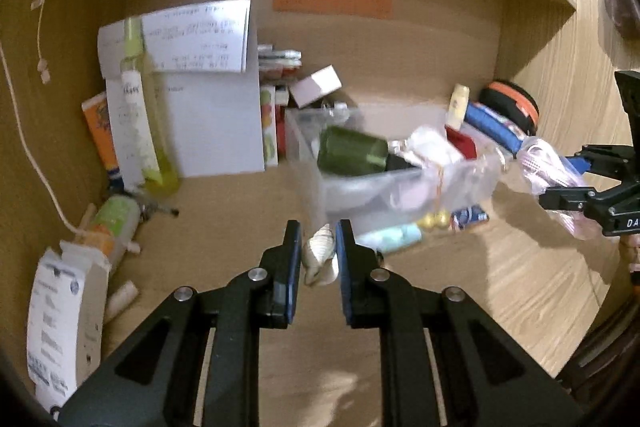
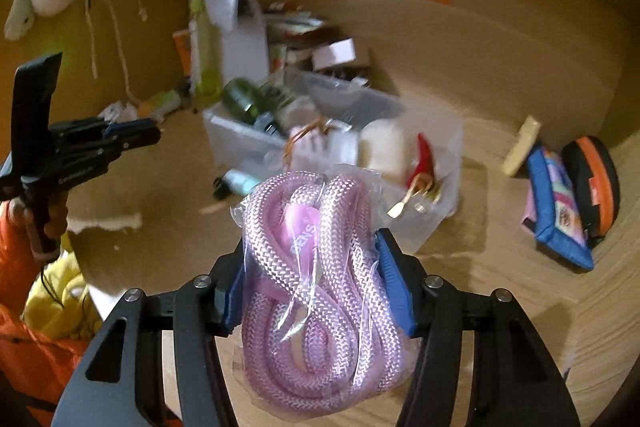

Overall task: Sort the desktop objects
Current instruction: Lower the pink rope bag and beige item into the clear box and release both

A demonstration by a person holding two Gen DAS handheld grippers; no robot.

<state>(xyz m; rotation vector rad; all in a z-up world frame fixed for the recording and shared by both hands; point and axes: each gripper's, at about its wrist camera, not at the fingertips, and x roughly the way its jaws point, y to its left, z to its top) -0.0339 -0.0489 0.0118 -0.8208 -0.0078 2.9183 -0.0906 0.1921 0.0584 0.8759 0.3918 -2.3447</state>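
Observation:
My left gripper (image 1: 318, 233) is shut on a pale spiral seashell (image 1: 319, 254), held above the wooden desk just in front of the clear plastic bin (image 1: 400, 183). My right gripper (image 2: 310, 255) is shut on a bagged coil of pink rope (image 2: 316, 267), held near the bin's right front corner (image 2: 424, 223); it also shows at the right of the left wrist view (image 1: 560, 195) with the pink bag (image 1: 548, 163). The bin holds a dark green bottle (image 1: 352, 151), white items and a red object (image 1: 460, 143).
Against the back wall stand a white notepad (image 1: 212, 123), a yellow-green spray bottle (image 1: 140, 107) and small boxes (image 1: 316, 85). A blue pouch (image 2: 556, 203) and orange-black case (image 2: 592, 183) lie right of the bin. A light-blue tube (image 1: 396, 237) and gold bells (image 1: 434, 219) lie before it.

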